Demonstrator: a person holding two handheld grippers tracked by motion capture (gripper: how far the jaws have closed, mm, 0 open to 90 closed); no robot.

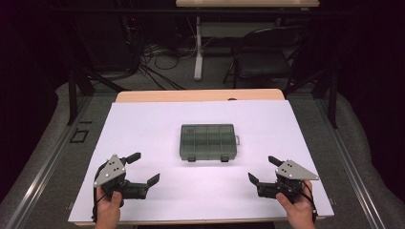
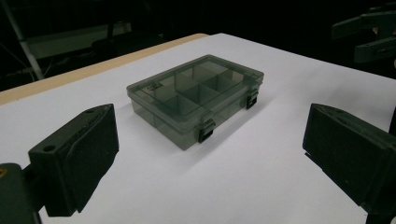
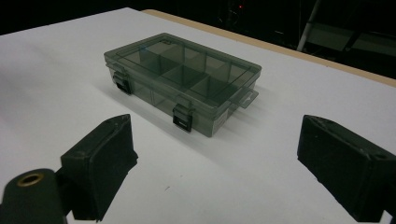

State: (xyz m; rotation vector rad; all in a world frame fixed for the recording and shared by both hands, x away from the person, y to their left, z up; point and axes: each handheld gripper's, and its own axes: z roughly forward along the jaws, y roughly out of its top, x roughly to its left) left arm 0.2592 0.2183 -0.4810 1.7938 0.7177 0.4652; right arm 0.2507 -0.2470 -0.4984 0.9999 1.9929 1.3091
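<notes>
Nearest the person's edge of the white tabletop [image 1: 143, 124], the left gripper [image 1: 142, 168] sits close to the front left corner and the right gripper [image 1: 264, 169] close to the front right corner. Each is held in a hand, and each has its black jaws spread wide apart with nothing between them. Both point inward and forward, toward the middle of the table.

Farther in, about midway between the left and right edges and roughly halfway back, lies the smoky grey translucent plastic compartment box [image 1: 208, 141], flat on the sheet with its lid closed. Its long axis runs parallel to the front edge. Two dark latches [image 1: 191, 158] on its long front side face the person, and a small hang tab [image 1: 237, 140] sticks out of its right-hand short end.

The box lies well apart from both grippers, ahead and to the right of the left one, ahead and to the left of the right one. Neither looks clearly nearer, so either could likely reach a front latch on its own side.

Beyond the far edge stand a dark chair [image 1: 265, 52] and a table leg.
</notes>
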